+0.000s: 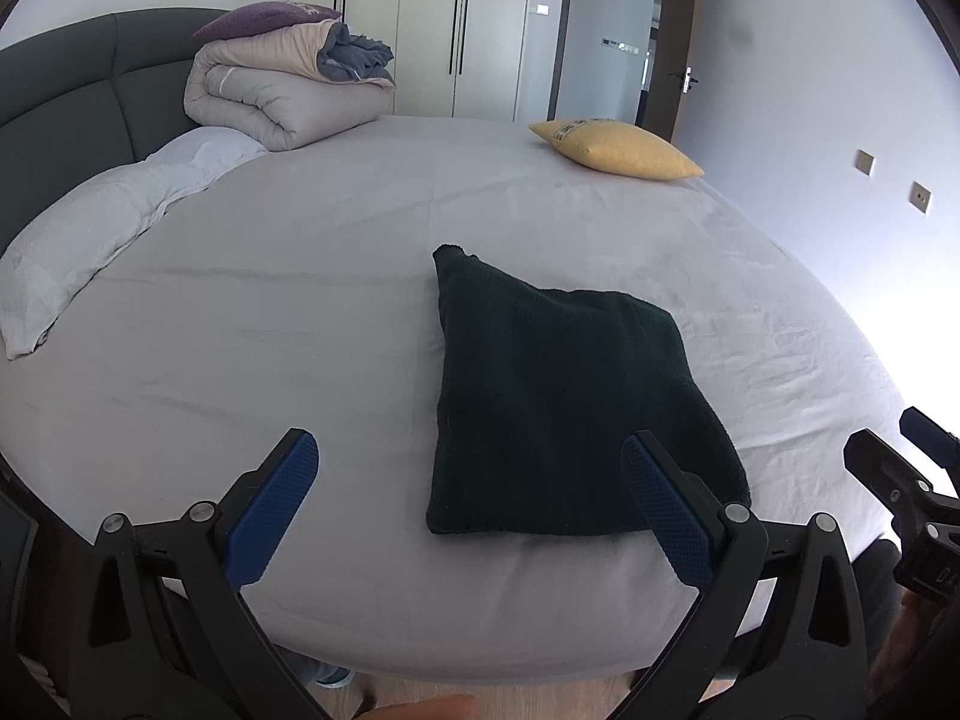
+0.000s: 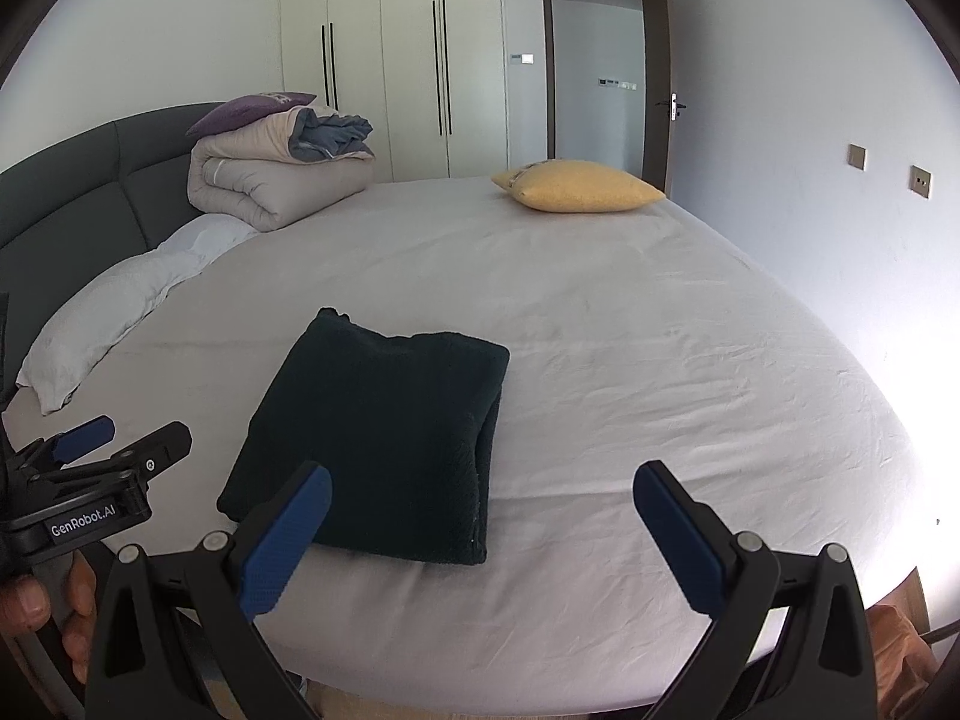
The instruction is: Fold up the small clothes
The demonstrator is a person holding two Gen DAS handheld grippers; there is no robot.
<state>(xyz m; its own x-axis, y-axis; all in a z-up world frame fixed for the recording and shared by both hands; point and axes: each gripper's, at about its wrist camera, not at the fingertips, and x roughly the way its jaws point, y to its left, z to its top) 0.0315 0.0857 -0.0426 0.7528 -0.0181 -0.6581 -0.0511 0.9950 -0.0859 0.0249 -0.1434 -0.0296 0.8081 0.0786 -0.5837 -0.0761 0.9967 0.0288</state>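
A dark green knitted garment (image 1: 558, 396) lies folded into a thick square on the grey bed sheet (image 1: 300, 312), near the bed's front edge. In the right wrist view the same garment (image 2: 384, 438) lies left of centre, its folded layers showing on the right side. My left gripper (image 1: 468, 456) is open just short of the garment's near edge, its right fingertip over the garment's near right corner, with nothing held. My right gripper (image 2: 480, 492) is open too, empty, to the right of the garment's near edge. Each gripper also shows at the edge of the other's view.
A rolled beige duvet (image 1: 282, 90) with a purple cushion on top sits at the headboard end. A white pillow (image 1: 90, 240) lies along the left. A yellow cushion (image 1: 618, 147) rests at the far side. Wardrobe doors and an open doorway stand behind. A hand (image 2: 36, 606) holds the left gripper.
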